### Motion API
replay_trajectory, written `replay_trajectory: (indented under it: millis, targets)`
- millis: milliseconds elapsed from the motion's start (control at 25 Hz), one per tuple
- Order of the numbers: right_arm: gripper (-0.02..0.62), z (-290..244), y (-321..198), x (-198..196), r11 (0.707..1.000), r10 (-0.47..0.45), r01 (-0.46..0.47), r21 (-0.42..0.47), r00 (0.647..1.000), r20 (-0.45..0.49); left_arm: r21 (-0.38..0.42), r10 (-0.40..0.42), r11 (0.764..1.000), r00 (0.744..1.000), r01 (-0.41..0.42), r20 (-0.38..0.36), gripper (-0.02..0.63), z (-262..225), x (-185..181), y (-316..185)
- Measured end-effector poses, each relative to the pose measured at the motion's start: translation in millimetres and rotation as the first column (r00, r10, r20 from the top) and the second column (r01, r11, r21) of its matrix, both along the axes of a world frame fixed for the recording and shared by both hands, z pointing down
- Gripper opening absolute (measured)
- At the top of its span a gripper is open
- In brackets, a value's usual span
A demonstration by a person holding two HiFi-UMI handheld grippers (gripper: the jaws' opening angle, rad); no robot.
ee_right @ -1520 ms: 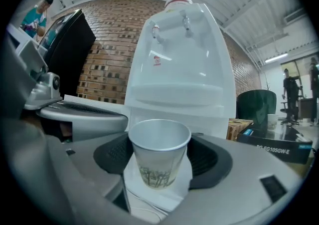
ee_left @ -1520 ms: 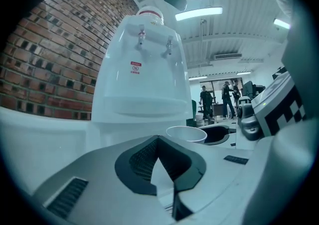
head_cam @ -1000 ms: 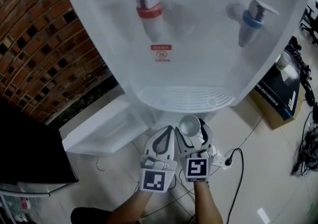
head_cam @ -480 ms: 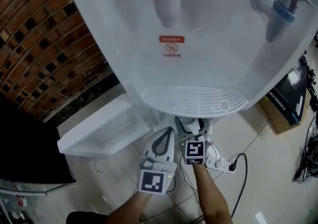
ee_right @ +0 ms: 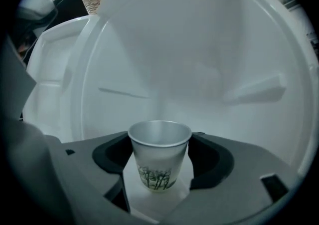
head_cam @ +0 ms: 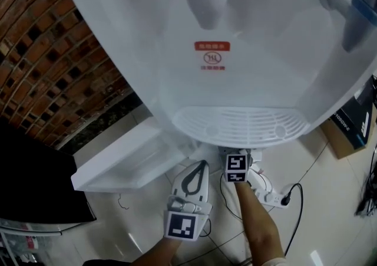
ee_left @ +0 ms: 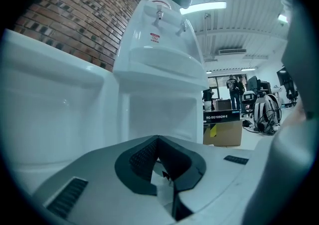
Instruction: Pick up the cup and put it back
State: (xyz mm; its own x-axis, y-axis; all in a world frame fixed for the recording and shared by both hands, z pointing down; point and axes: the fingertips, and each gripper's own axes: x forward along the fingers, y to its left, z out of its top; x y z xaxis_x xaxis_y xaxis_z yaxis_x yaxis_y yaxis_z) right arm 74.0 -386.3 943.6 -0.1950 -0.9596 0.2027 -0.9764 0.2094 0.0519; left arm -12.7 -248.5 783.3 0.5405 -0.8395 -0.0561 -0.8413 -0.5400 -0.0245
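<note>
A paper cup (ee_right: 159,159) with a green tree print stands upright between the jaws of my right gripper (ee_right: 160,141), inside the white cabinet (ee_right: 199,69) under the water dispenser. The jaws are opening, and their dark pads (ee_right: 112,156) still touch the cup's sides near the rim. In the head view only this gripper's marker cube (head_cam: 237,167) shows; its jaws and the cup are hidden beneath the drip tray (head_cam: 241,126). My left gripper (head_cam: 204,164) hangs shut and empty just left of the right arm, in front of the cabinet.
The white water dispenser (head_cam: 235,52) fills the upper part of the head view. Its cabinet door (head_cam: 123,161) stands open to the left. A power strip (head_cam: 274,197) with a cable lies on the tiled floor at right, a cardboard box (head_cam: 353,132) beyond it. A brick wall (head_cam: 59,70) runs along the left.
My right gripper has carried the cup forward, under the drip tray and into the cabinet, so the cup is gone from the head view. The left gripper has stayed nearly in place.
</note>
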Motion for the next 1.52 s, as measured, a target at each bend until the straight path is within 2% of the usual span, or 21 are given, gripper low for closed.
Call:
replay_trajectory:
  millis: [160, 400, 520, 680, 880, 1000, 1200, 1320, 1400, 1520]
  targets:
    - [0.362, 1, -1, 0, 1.000, -0.005, 0.005, -0.008, 1.000, 0.012, -0.006, 0.002, 1.000, 1.000, -0.002, 0.016, 0.000, 3, -2, 0]
    - [0.387, -12, 12, 0, 1.000, -0.020, 0.019, 0.015, 1.000, 0.017, -0.012, -0.006, 1.000, 1.000, 0.006, -0.001, 0.000, 1, -3, -1]
    - [0.387, -26, 24, 3, 0.999, -0.018, 0.018, 0.036, 1.000, 0.009, 0.002, 0.001, 1.000, 1.000, -0.001, 0.004, 0.000, -1, 1, 0]
    - [0.385, -55, 49, 3, 0.997, -0.021, 0.020, 0.080, 1.000, 0.013, -0.005, 0.004, 1.000, 1.000, -0.004, -0.026, 0.000, -2, 8, -1]
    - [0.265, -105, 89, -9, 0.985, -0.063, 0.070, 0.160, 0.997, -0.048, 0.003, 0.014, 1.000, 0.999, -0.014, -0.042, 0.000, -7, 18, 2]
    - [0.206, -140, 111, -12, 0.976, -0.050, 0.054, 0.209, 0.998, -0.024, 0.015, 0.005, 1.000, 0.998, -0.004, -0.055, 0.000, -12, 18, 0]
    - [0.108, -170, 135, -17, 0.979, -0.032, 0.036, 0.199, 0.999, -0.021, 0.056, -0.014, 0.998, 0.997, 0.019, -0.078, 0.000, -33, 15, -3]
    - [0.035, -185, 139, -19, 0.971, -0.036, 0.041, 0.235, 0.999, -0.030, 0.080, -0.022, 0.996, 0.995, 0.029, -0.098, 0.000, -48, 12, -2]
    - [0.006, -194, 144, -21, 0.970, -0.040, 0.045, 0.239, 0.999, -0.028, 0.097, -0.026, 0.995, 0.995, 0.036, -0.099, 0.000, -58, 11, 4]
    - [0.006, -209, 153, -20, 0.970, -0.060, 0.072, 0.230, 0.996, -0.063, 0.131, -0.012, 0.991, 0.995, 0.025, -0.099, 0.000, -79, 18, 16]
